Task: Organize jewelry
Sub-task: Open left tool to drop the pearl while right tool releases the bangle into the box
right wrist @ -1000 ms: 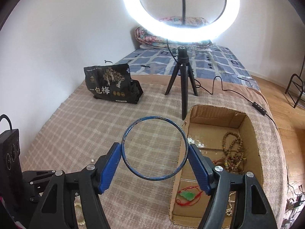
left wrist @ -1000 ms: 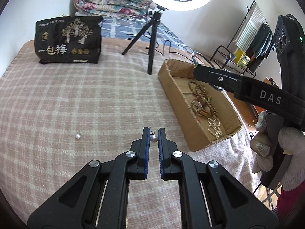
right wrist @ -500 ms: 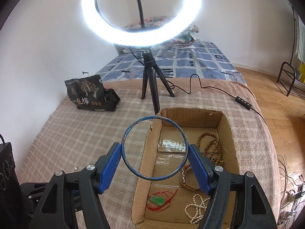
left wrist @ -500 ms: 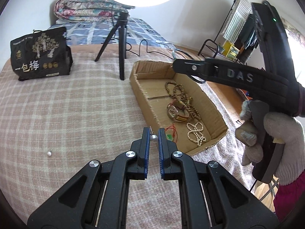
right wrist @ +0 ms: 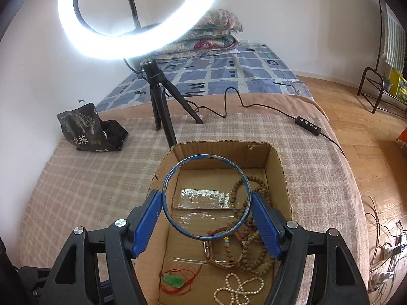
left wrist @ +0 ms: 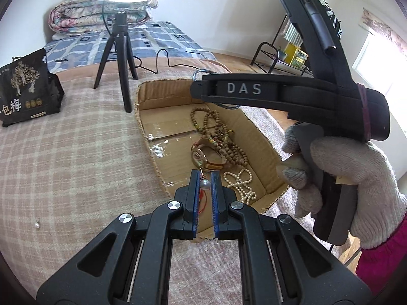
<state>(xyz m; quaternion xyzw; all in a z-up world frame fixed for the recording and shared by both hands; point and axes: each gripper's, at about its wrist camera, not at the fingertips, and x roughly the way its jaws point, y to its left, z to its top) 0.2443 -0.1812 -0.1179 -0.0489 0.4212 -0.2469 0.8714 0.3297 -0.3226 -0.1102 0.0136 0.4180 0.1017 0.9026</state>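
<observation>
Left tongs [left wrist: 204, 181] clamped on a pearl [left wrist: 205, 183], right tongs [right wrist: 206, 209] clamped on a bangle [right wrist: 206, 197], both poised over the box [right wrist: 279, 178] for dropping in.

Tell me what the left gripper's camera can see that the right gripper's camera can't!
Only the left wrist view shows the pearl earring pinched in the left gripper, a loose pearl on the blanket, and the gloved right hand. Only the right wrist view shows the green pendant and the whole blue bangle in the right gripper. Both show the cardboard box, wooden beads and white bead bracelet.
</observation>
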